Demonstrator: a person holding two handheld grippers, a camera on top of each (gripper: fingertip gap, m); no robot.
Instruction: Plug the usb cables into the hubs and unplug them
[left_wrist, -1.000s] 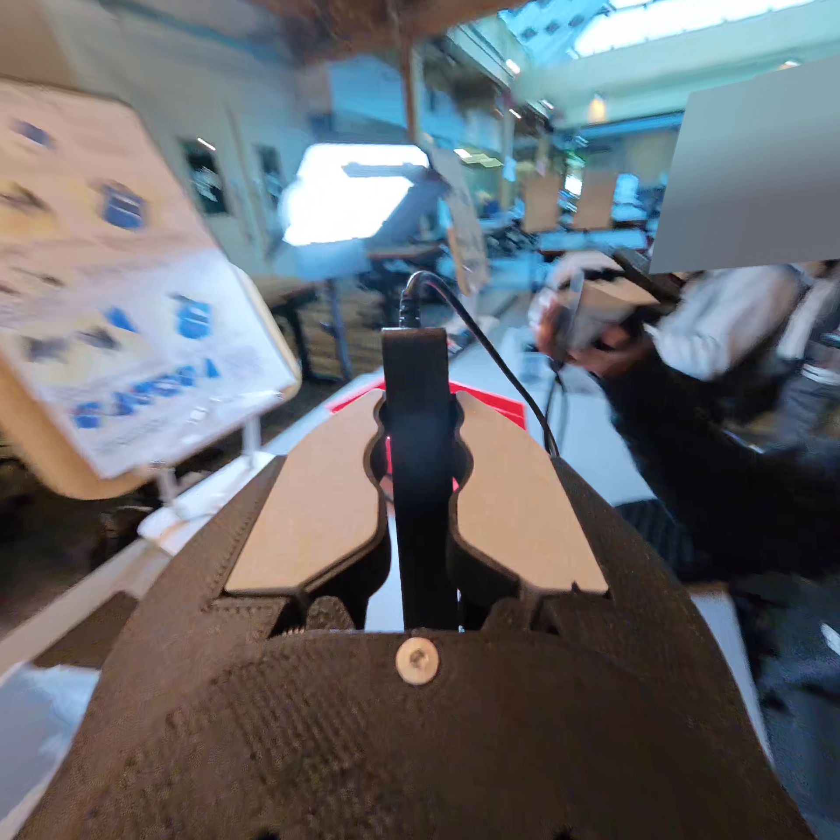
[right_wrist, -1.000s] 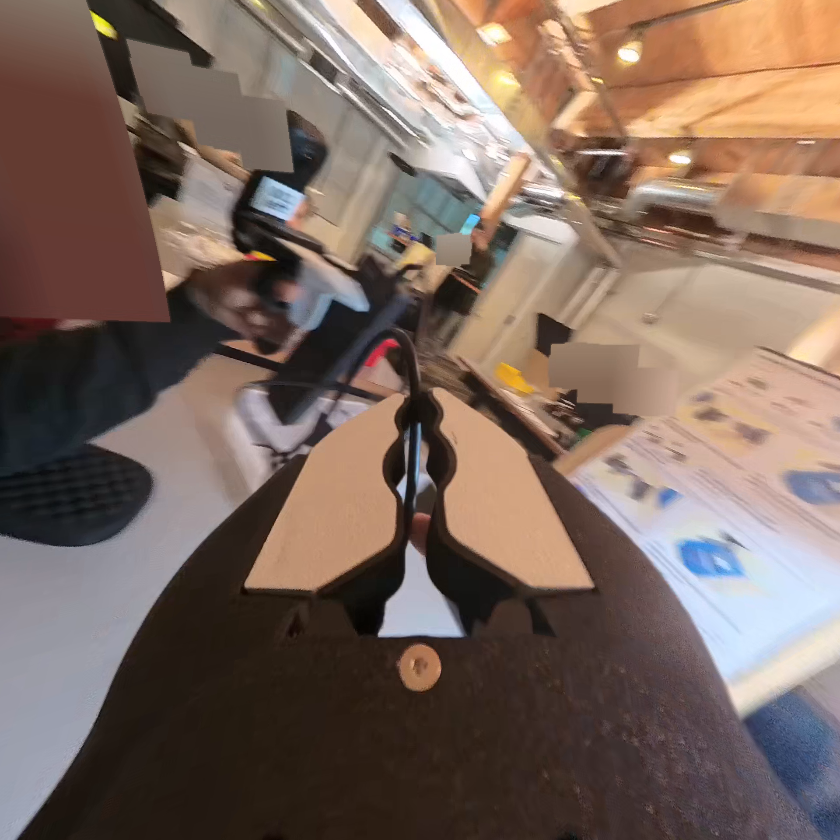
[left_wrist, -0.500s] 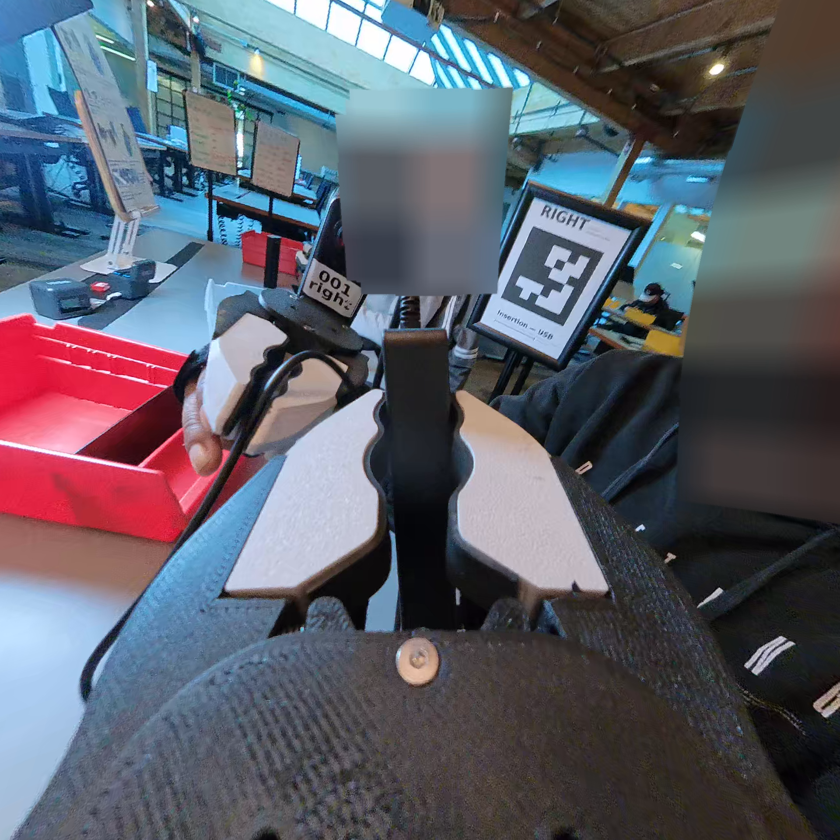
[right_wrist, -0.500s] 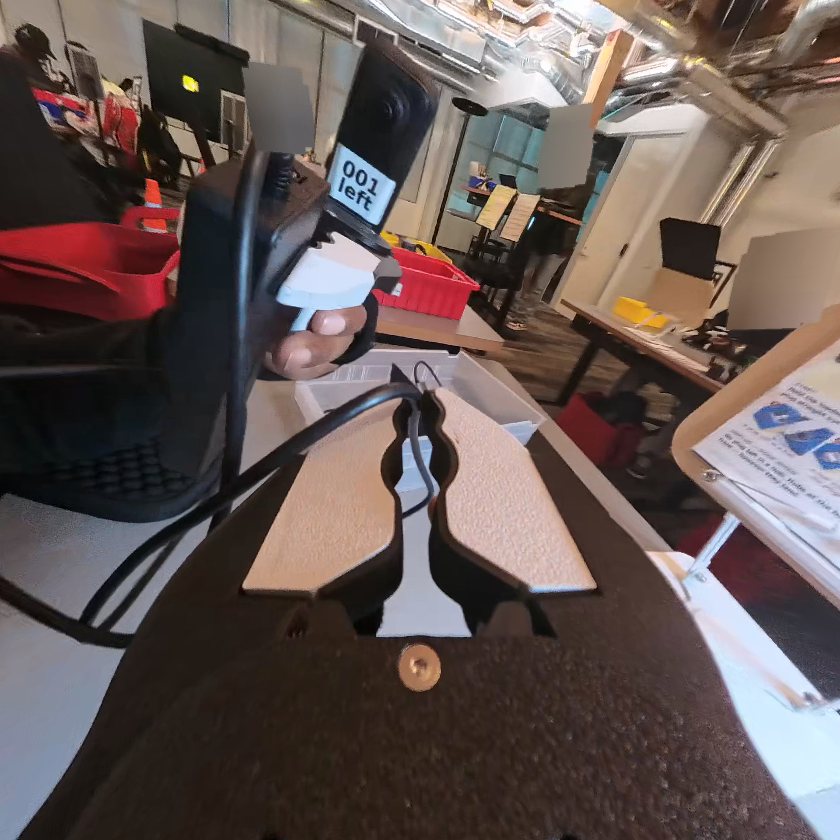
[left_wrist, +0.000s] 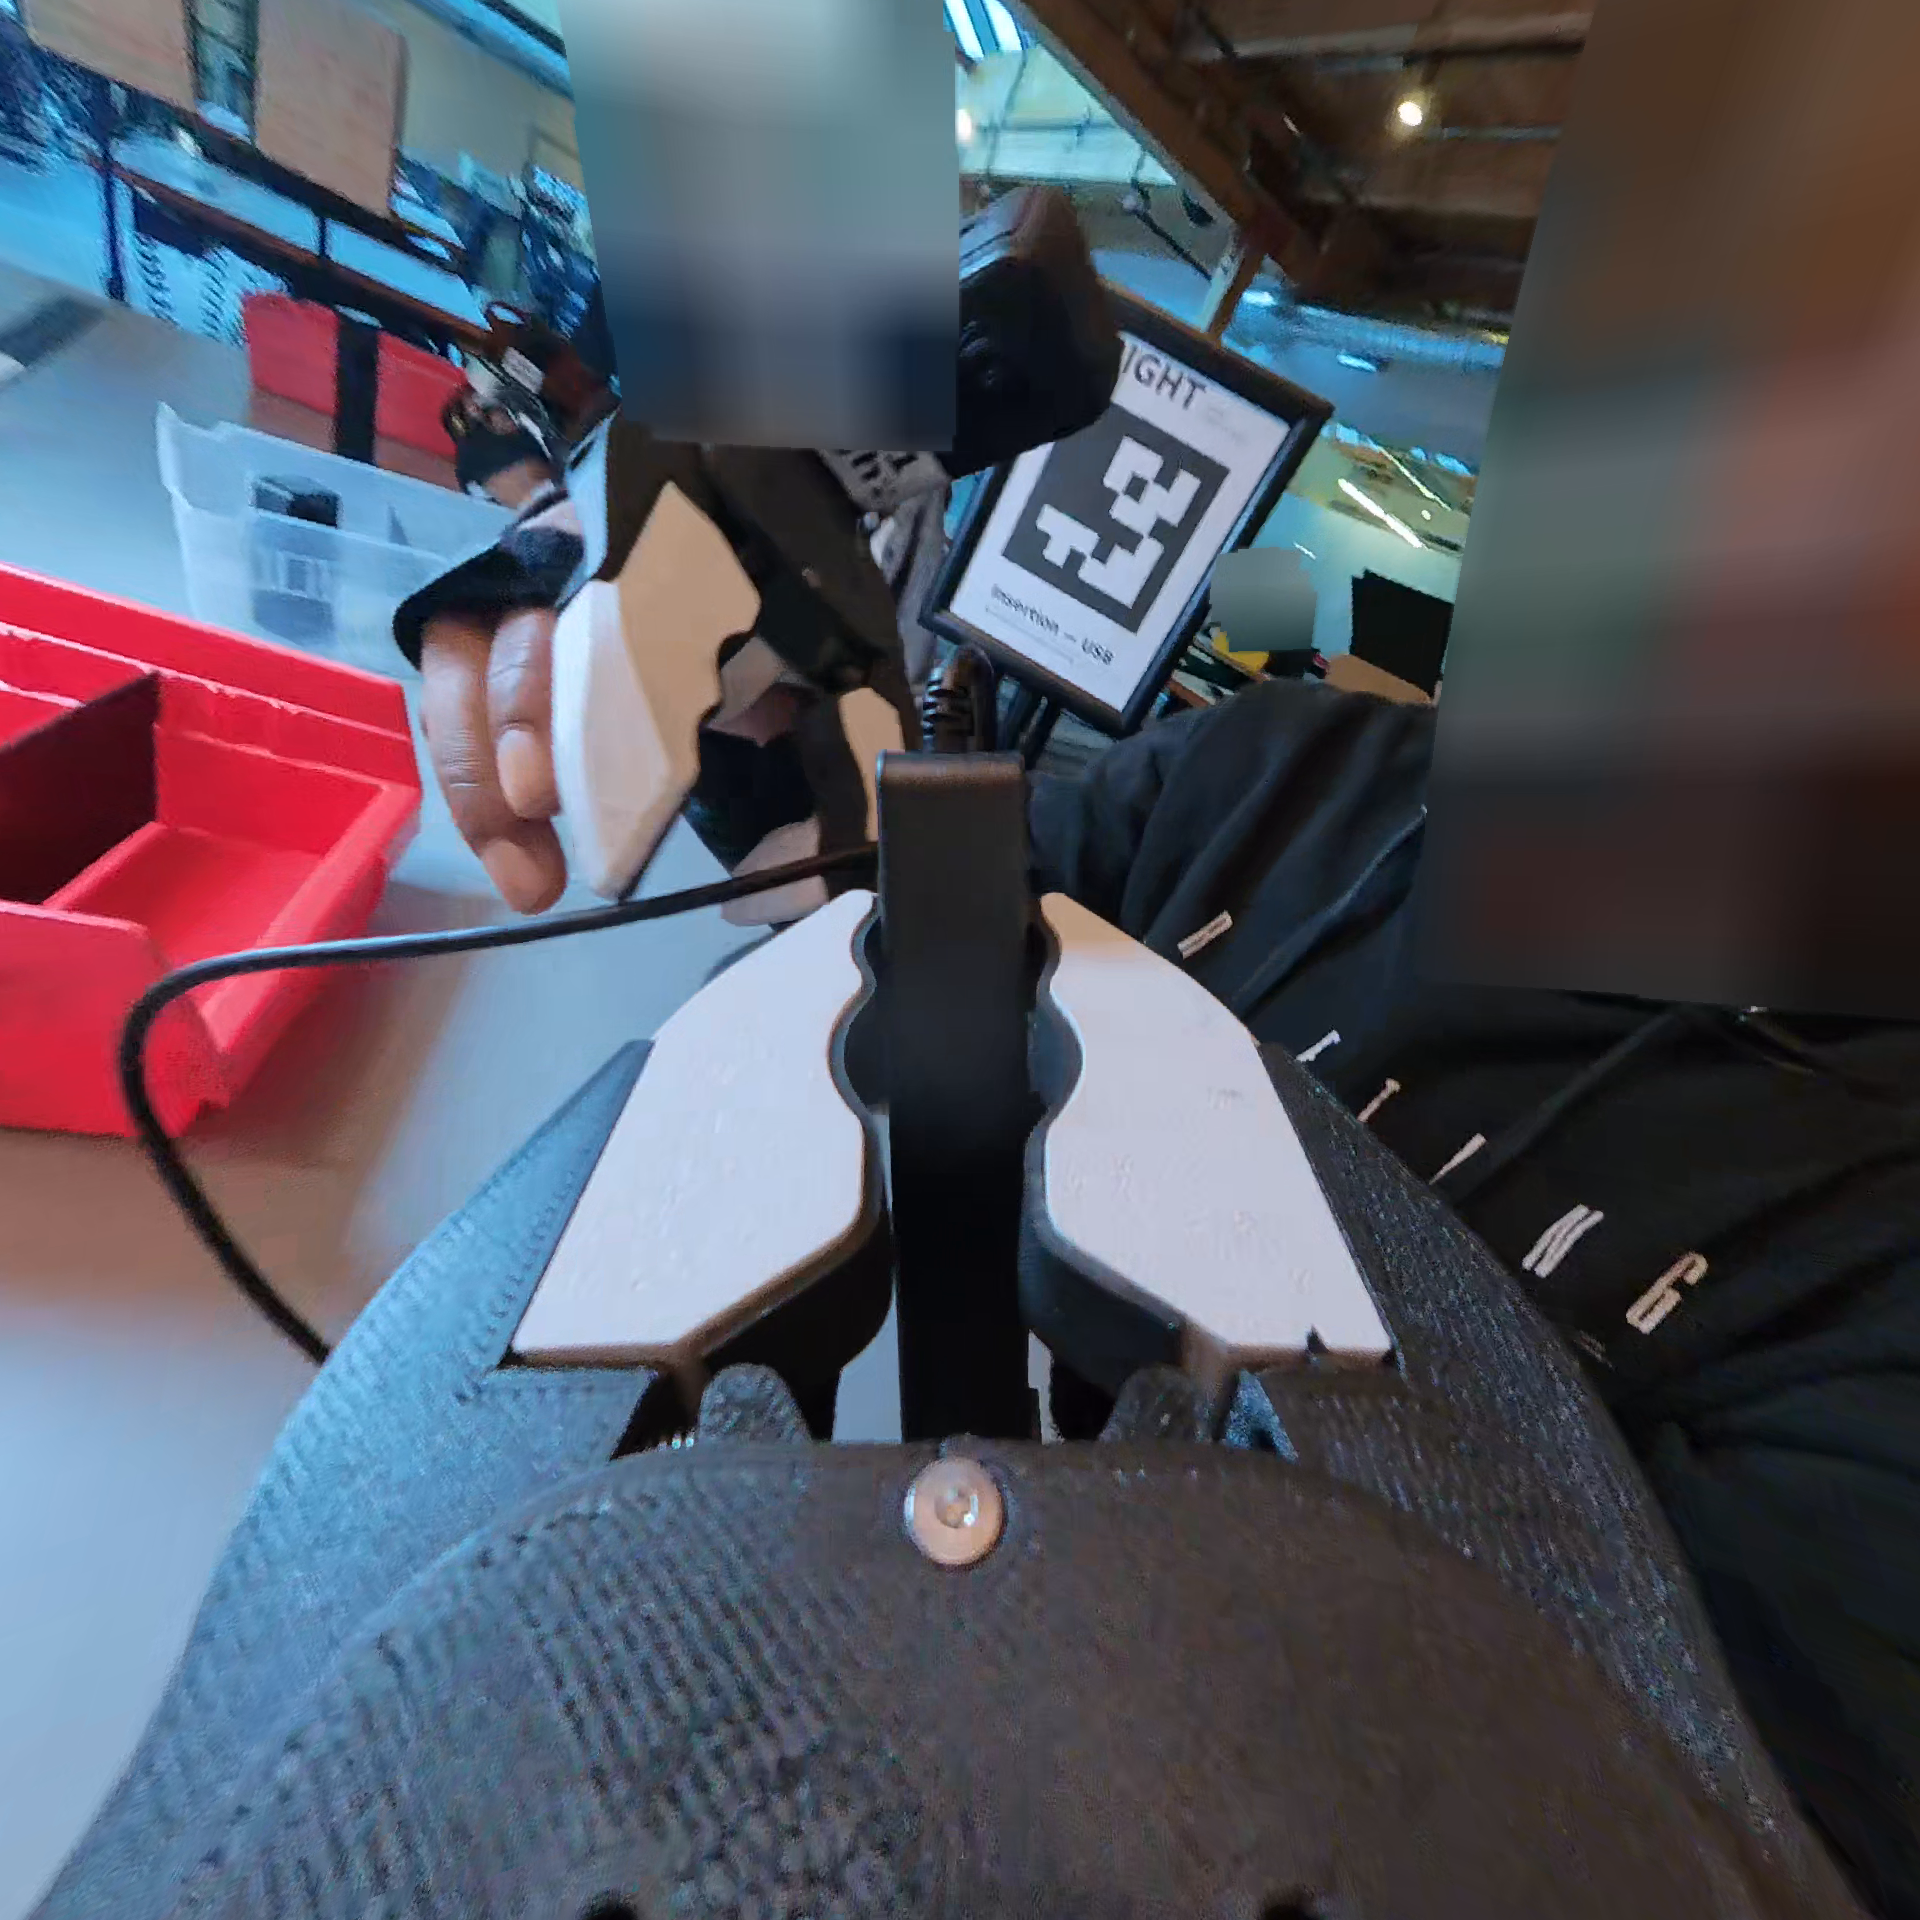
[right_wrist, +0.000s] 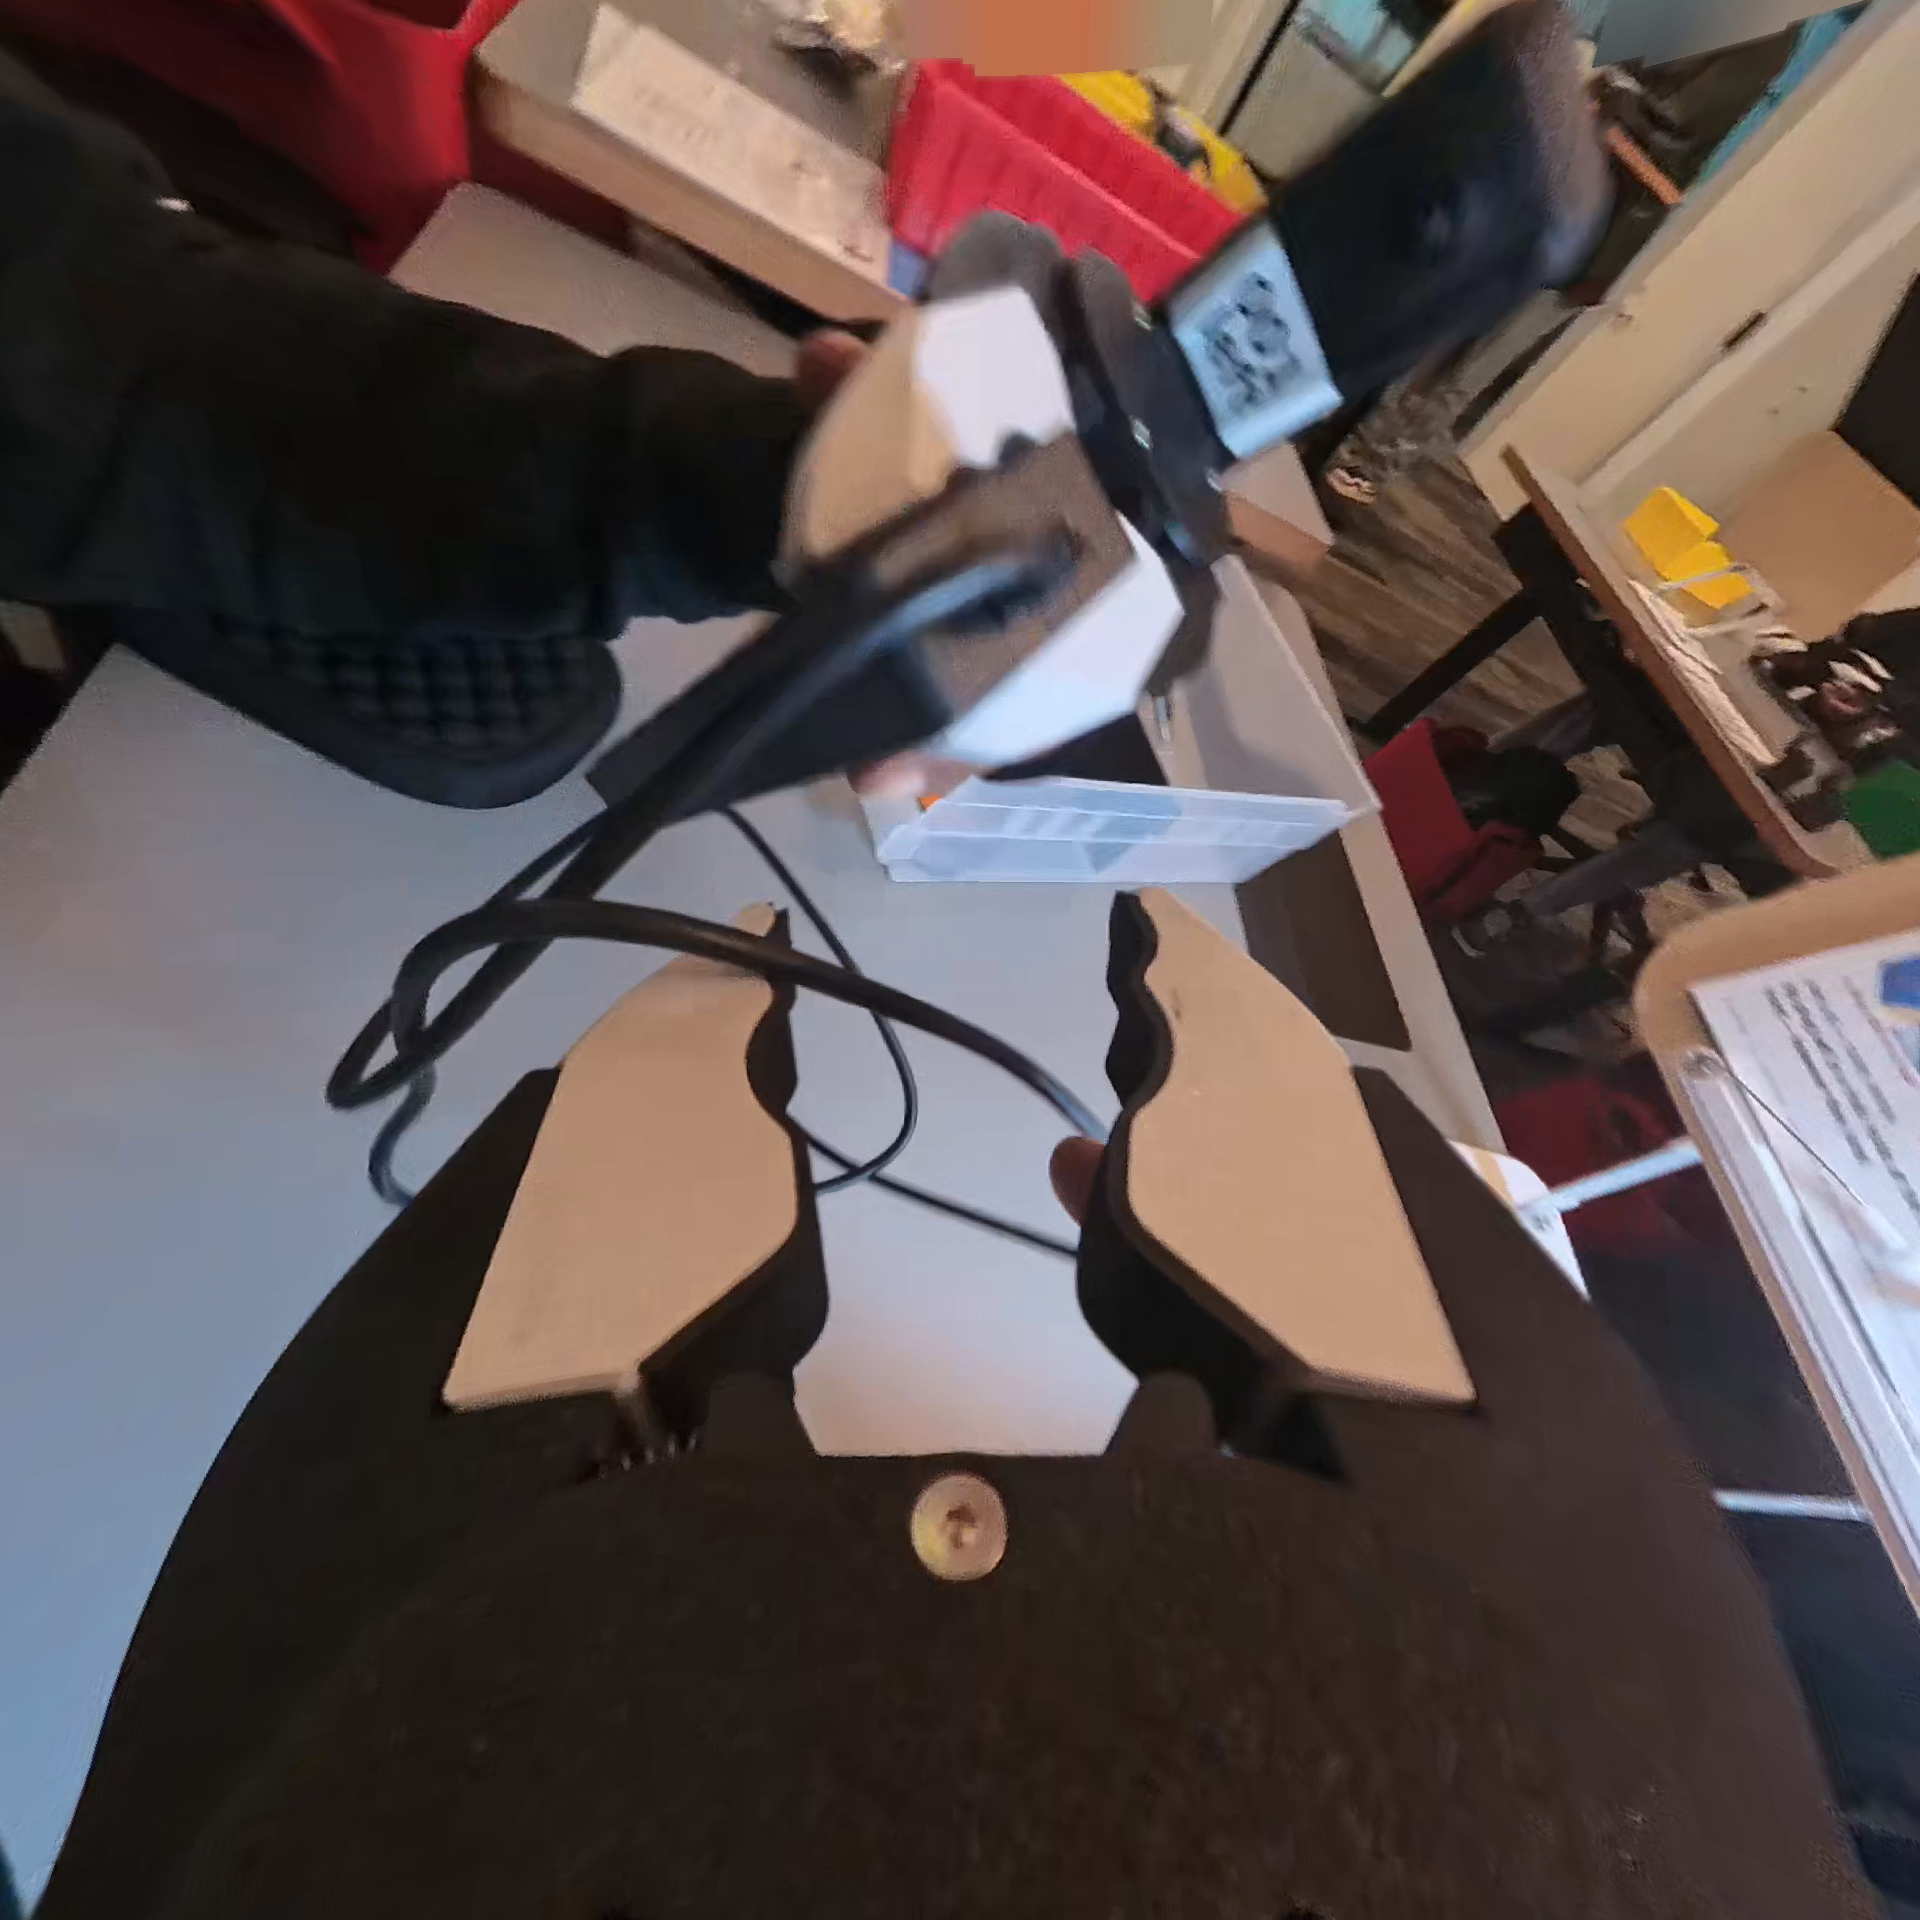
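- Red bin (left_wrist: 197, 894), at nine o'clock in the left wrist view: divided inside, standing on the grey table (left_wrist: 125, 1455). A clear plastic box (left_wrist: 281, 540) sits beyond it at ten o'clock.
- Hub (left_wrist: 954, 1049), centre of the left wrist view: a flat black bar, which we take to be one of the task's hubs. Our left gripper (left_wrist: 954, 935) is clenched on it, both pads pressed against its sides.
- Cable (left_wrist: 436, 940), from the hub's far end out to nine o'clock: thin and black, it arcs over and drops toward the table.
- Framed marker sign (left_wrist: 1117, 520), at one o'clock: propped upright behind the hub, clear of it.
- Cable loops (right_wrist: 623, 987), nine to twelve o'clock in the right wrist view: slack coils on the table, one strand crossing between the fingers.
- Right gripper (right_wrist: 945, 914): released, fingers wide apart, holding nothing. Whether the crossing strand touches a finger we cannot tell.
- Clear tray (right_wrist: 1101, 842), at twelve o'clock: lies just past the fingertips, under our other gripper.
- Risk, in our judgement: closing on loose strand rather than the plug would drag the loops or tug the hub askew. No plug end shows, so we would have to find it first.
- Obstruction: the tangled slack and the tray crowd the approach.
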